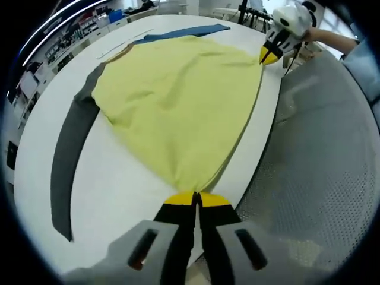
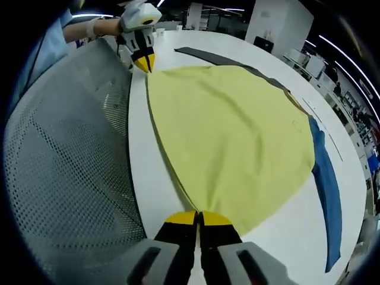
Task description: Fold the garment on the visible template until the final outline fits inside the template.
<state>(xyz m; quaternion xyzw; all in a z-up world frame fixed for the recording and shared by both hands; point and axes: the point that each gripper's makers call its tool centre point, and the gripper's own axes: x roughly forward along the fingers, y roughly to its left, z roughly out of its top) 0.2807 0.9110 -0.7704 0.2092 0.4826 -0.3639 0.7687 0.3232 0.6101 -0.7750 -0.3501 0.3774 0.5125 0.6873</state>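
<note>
A yellow garment [image 1: 178, 101] lies spread on the white table [image 1: 119, 196]. My left gripper [image 1: 196, 199] is shut on one corner of it at the near table edge. At the far corner my right gripper [image 1: 270, 54] pinches the garment. In the right gripper view the garment [image 2: 231, 136] stretches away from my right gripper [image 2: 199, 218], which is shut on its corner, while the left gripper [image 2: 144, 61] holds the far corner. A dark grey strip [image 1: 68, 154] and a blue strip [image 1: 184, 32] lie under the garment's far side; the blue strip [image 2: 329, 190] edges it here.
A grey perforated chair back [image 1: 320, 166] presses against the table's near edge, also the chair back [image 2: 65, 154]. A person's hand [image 2: 104, 27] holds the left gripper. Shelves and desks stand in the background beyond the table.
</note>
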